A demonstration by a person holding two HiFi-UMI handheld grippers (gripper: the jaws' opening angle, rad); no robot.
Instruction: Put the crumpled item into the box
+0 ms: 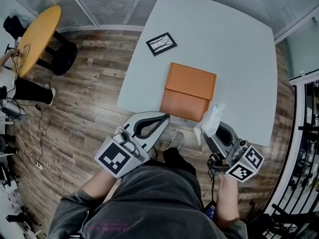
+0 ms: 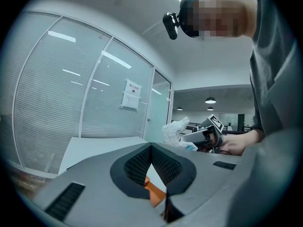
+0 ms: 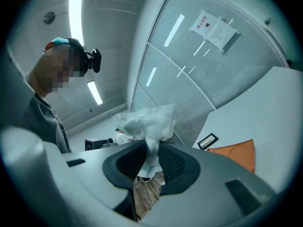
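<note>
The right gripper (image 1: 206, 135) pinches the crumpled item (image 1: 212, 117), a white papery wad, above the table (image 1: 224, 44) edge just beside the orange box (image 1: 188, 91); it looks light, soft and tearable, best held at its bunched middle; the left gripper (image 1: 166, 117) is closed and empty.

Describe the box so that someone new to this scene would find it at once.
Start at the large white table in the head view. Near its edge closest to the person lies the box, flat and orange. Its only neighbour on the table is a small black-framed card further back; the box is far bigger and the sole orange thing.
</note>
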